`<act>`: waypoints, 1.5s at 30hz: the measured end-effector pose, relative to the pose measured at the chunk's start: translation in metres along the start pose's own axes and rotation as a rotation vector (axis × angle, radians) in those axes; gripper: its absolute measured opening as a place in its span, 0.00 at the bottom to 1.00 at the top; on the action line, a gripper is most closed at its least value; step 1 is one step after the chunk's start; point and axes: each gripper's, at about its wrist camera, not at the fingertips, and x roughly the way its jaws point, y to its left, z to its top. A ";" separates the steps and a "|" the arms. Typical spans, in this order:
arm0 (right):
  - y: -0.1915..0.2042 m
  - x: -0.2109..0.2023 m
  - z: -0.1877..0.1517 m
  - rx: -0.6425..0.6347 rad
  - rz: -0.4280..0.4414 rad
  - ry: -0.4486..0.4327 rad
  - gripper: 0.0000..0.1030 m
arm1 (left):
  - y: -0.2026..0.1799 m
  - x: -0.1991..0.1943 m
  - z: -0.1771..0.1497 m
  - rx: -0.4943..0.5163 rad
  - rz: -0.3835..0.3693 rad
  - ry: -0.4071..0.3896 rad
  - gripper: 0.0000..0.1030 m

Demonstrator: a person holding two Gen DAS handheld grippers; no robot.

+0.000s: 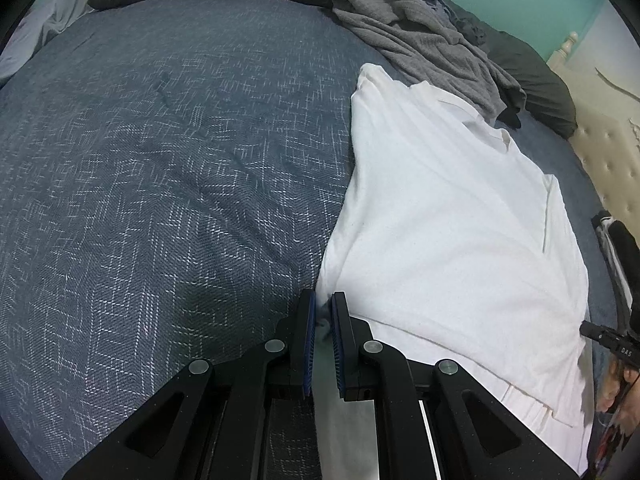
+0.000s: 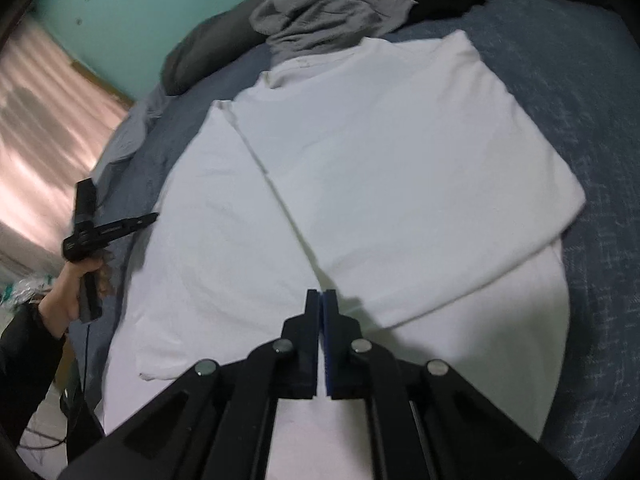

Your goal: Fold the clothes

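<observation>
From the left wrist view, my left gripper (image 1: pixel 323 307) is nearly closed, pinching the near corner of the white cotton T-shirt (image 1: pixel 448 216) that spreads ahead and to the right of its fingers over the blue woven bedspread (image 1: pixel 160 168). From the right wrist view, my right gripper (image 2: pixel 321 300) is closed with nothing visibly between its pads, hovering over the shirt, whose right side is already folded across just beyond the fingertips. I judge we are mid-fold, and the next move calls for carrying the left edge over to match.

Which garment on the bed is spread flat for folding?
The white T-shirt, partly folded; the grey clothes behind it lie crumpled in a heap.
</observation>
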 end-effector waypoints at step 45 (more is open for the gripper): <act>-0.025 -0.058 -0.075 0.036 -0.172 0.074 0.03 | 0.006 -0.097 -0.036 0.024 0.071 -0.018 0.09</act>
